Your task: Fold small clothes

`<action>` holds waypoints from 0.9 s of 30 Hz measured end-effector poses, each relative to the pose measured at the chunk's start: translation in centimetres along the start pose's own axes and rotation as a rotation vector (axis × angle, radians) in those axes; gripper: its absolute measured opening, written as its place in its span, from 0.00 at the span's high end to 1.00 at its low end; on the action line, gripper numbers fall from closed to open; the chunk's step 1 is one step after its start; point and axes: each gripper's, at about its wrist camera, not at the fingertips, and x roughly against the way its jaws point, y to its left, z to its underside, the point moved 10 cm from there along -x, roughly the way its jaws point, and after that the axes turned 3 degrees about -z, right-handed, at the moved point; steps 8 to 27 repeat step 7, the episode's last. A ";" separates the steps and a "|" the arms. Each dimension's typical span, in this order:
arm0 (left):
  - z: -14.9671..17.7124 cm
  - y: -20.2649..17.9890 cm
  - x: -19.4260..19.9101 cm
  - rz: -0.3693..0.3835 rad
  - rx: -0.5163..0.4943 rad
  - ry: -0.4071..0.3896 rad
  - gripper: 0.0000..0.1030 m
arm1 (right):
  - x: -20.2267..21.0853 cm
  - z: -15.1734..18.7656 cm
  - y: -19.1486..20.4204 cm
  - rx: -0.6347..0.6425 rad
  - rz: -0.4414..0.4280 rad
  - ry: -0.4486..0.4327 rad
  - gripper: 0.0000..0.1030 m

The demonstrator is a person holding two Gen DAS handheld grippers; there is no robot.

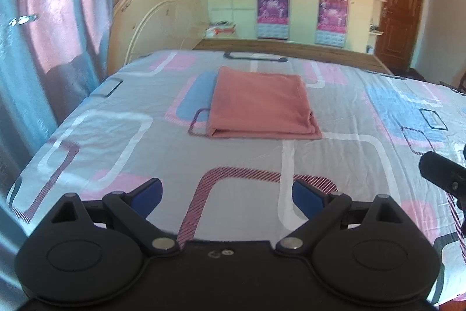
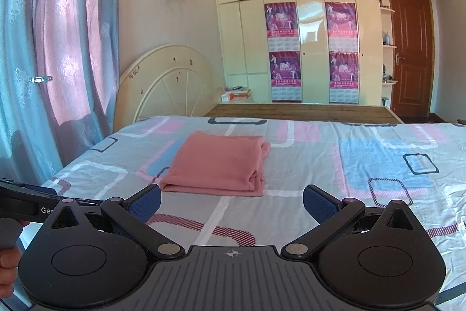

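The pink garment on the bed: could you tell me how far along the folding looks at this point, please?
Done: the pink garment lies folded into a flat rectangle on the patterned bedsheet, its layered edges showing along one side. In hand: nothing; the left gripper and the right gripper are both open, empty and short of the cloth. Left: no other unfolded clothes are in view, so perhaps only a tidy-up or another fold remains.

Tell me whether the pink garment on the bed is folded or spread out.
Folded. The pink garment lies as a neat rectangle on the bedsheet, stacked layer edges visible along its near and right sides.
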 end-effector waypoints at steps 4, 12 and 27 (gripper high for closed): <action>-0.9 0.0 -1.8 -0.001 -0.019 -0.030 0.09 | -1.3 0.4 -0.7 -0.011 0.021 0.027 0.01; -1.9 0.6 -4.8 0.006 -0.001 0.008 0.07 | -2.6 0.8 -1.8 -0.033 0.051 0.052 0.01; -1.9 0.6 -4.8 0.006 -0.001 0.008 0.07 | -2.6 0.8 -1.8 -0.033 0.051 0.052 0.01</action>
